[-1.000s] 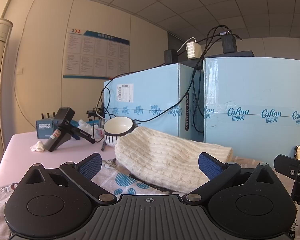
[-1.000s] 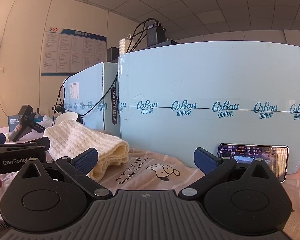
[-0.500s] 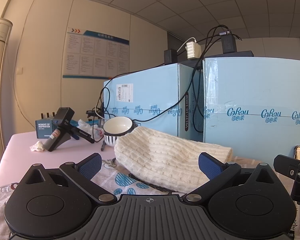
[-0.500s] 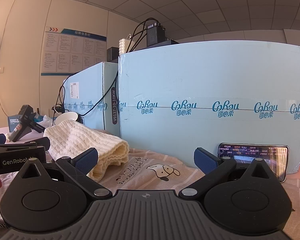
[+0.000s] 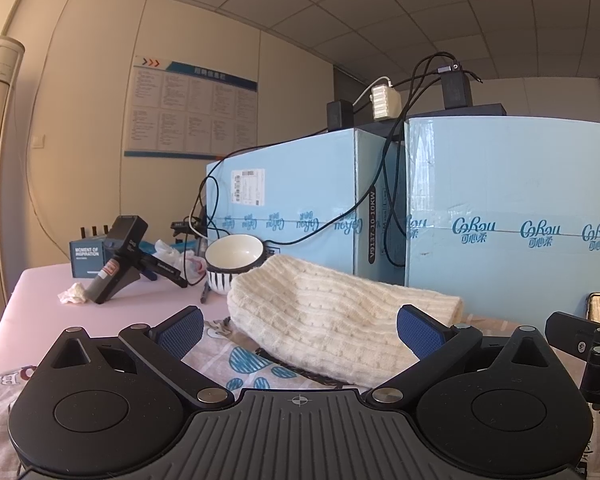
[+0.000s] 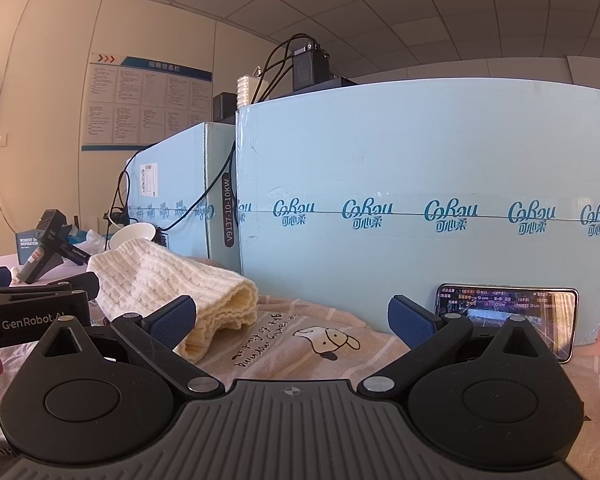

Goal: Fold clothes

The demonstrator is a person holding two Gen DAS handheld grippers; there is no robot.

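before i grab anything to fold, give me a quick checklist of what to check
1. Left gripper open, nothing held: ok.
2. Right gripper open, nothing held: ok.
3. Cream knit sweater already folded, lying on the printed cloth: ok, but it has to come off before that cloth can be folded.
4. Phone propped against the blue box at the cloth's far edge: not ok, a pull could tip it.
5. Bowl and cables beside the sweater: ok, apart from it.
6. Printed cloth lying flat: cannot tell, mostly hidden.

A cream ribbed knit sweater (image 5: 332, 320) lies on beige cartoon-printed cloth (image 6: 300, 344) before pale blue boxes (image 6: 420, 208) with teal lettering.
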